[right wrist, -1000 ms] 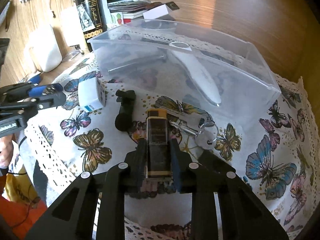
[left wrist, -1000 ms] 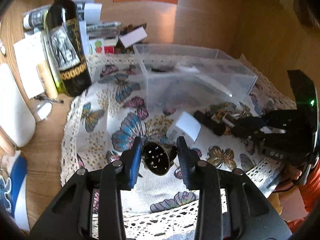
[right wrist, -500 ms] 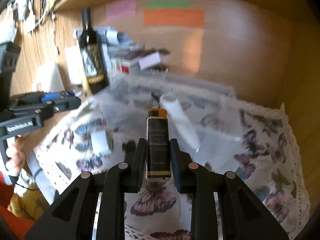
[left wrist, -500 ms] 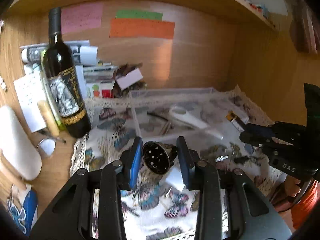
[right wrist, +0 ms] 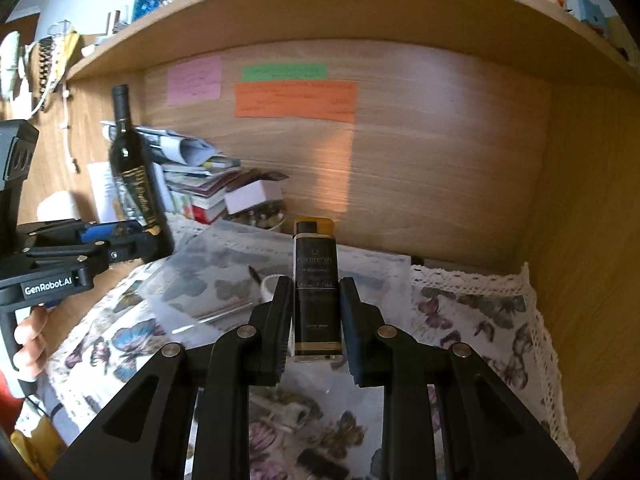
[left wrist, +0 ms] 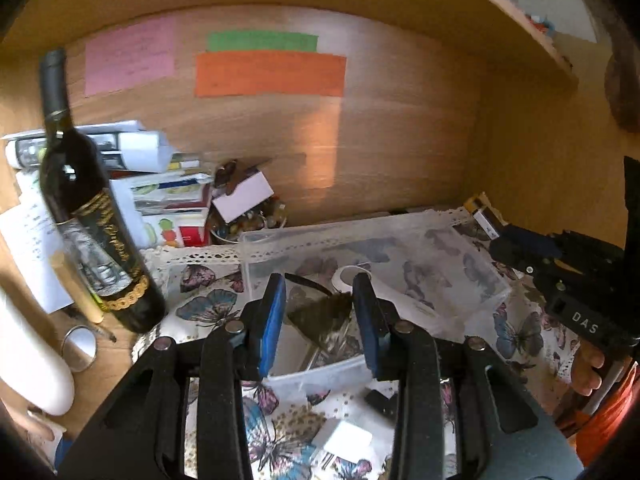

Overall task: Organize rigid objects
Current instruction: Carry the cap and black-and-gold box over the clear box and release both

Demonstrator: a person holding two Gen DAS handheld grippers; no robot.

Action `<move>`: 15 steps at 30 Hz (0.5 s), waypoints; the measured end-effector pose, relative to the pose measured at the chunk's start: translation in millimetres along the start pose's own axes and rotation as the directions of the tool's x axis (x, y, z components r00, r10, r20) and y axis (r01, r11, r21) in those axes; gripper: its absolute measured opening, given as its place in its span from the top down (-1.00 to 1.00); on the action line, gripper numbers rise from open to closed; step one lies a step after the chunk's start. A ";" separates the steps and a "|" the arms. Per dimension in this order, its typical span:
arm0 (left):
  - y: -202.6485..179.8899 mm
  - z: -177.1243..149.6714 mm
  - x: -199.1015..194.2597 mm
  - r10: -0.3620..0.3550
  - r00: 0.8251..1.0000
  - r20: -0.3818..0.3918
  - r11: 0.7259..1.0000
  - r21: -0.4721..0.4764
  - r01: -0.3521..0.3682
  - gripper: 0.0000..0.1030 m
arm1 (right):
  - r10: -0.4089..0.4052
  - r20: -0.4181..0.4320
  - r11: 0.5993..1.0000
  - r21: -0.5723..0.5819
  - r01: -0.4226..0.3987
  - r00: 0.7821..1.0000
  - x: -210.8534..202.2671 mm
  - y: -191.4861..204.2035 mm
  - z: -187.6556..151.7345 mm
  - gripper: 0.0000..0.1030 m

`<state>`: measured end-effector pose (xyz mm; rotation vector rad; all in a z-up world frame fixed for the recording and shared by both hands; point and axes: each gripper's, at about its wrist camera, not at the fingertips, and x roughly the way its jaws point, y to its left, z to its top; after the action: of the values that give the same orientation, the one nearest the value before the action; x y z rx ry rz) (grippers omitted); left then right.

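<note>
The right gripper (right wrist: 313, 316) is clamped on a small dark bottle (right wrist: 316, 288), held over the clear bin (right wrist: 224, 276); it looks light, stiff and smooth, so a grip at mid-body seems safest. The left gripper (left wrist: 320, 312) stands apart around a blurred dark object (left wrist: 320, 314) above the bin's near edge; I cannot tell if it touches.

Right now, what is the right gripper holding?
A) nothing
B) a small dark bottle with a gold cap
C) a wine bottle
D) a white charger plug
B: the right gripper is shut on the small dark bottle, its gold cap up, raised in front of the clear bin.
</note>
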<state>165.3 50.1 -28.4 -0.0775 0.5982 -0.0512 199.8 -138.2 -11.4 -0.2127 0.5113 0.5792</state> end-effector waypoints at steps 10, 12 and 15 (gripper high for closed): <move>-8.4 1.2 49.0 -0.011 0.994 -0.105 0.999 0.032 0.015 0.38 | -0.003 -0.126 1.000 0.021 0.006 0.992 56.5 -16.5 -12.4 0.58; -8.8 0.0 53.9 -0.019 0.993 -0.118 0.999 0.027 0.023 0.38 | -0.004 -0.146 1.000 0.023 0.007 0.989 64.2 -17.8 -15.0 0.58; -9.6 -2.1 57.6 -0.029 0.991 -0.133 0.999 0.024 0.032 0.38 | -0.006 -0.173 1.000 0.018 0.009 0.985 74.6 -19.3 -18.7 0.58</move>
<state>211.4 36.4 -61.5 -0.0582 0.7295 -0.0945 256.8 -125.4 -64.9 -0.2488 0.6839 0.5512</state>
